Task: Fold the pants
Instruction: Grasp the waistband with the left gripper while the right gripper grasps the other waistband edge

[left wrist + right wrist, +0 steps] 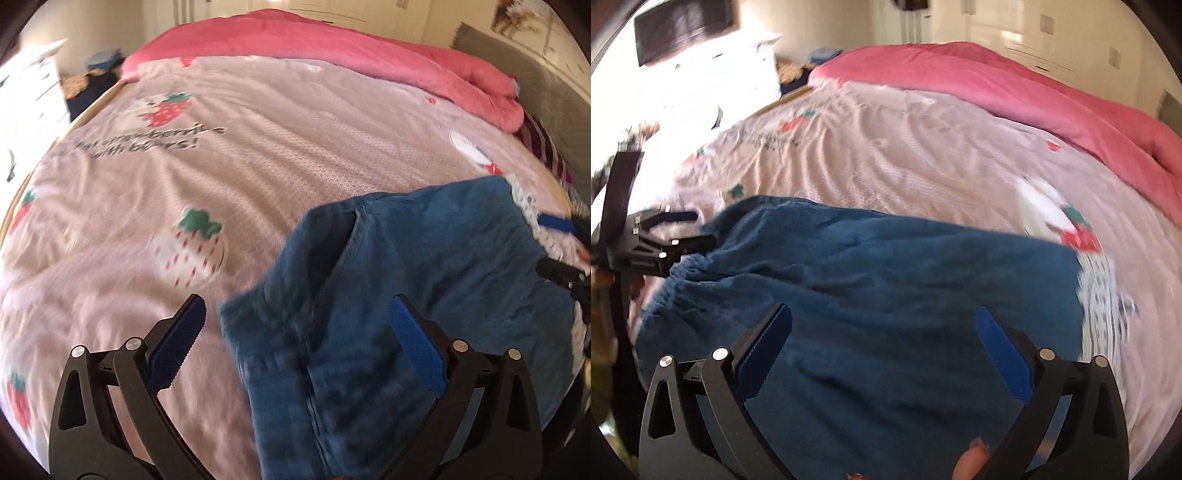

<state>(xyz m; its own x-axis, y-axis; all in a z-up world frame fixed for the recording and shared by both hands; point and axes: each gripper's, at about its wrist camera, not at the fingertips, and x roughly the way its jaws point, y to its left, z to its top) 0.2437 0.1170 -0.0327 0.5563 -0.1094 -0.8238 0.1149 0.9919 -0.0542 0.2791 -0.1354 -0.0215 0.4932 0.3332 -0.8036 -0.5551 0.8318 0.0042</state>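
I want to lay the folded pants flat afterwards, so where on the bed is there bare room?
The pink sheet is bare between the blue pants and the pink duvet, around the strawberry print. It is crowded near the pants, where the left hand-held gripper and right hand-held gripper hover.
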